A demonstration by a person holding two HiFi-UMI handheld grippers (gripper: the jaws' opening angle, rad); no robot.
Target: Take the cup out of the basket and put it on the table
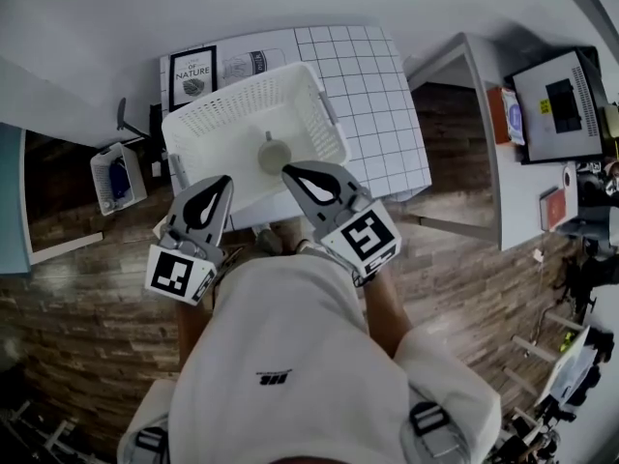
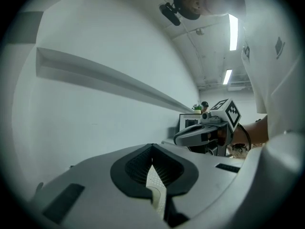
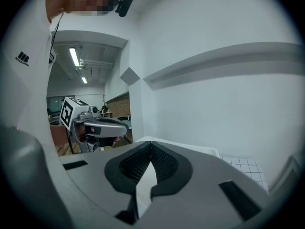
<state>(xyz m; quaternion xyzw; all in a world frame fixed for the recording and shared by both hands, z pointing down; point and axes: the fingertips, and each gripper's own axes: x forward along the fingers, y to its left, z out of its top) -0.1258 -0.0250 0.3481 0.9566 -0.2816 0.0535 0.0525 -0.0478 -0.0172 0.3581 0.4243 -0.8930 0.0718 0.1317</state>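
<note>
Looking down at a white plastic basket [image 1: 215,112], rectangular with rounded corners and lattice-holed walls, parked on a white table [image 1: 379,83] with a thin grid of squares across the top. Got the cup [image 1: 275,155] sitting inside on the basket floor, a small round pale thing, smooth-looking, close to the near wall. Holding both chunky grey tongs up by the near rim, left gripper [image 1: 228,178] and right gripper [image 1: 287,170] each pinched fully together on nothing, ribbed black pads [image 3: 164,163] meeting at the tips.
</note>
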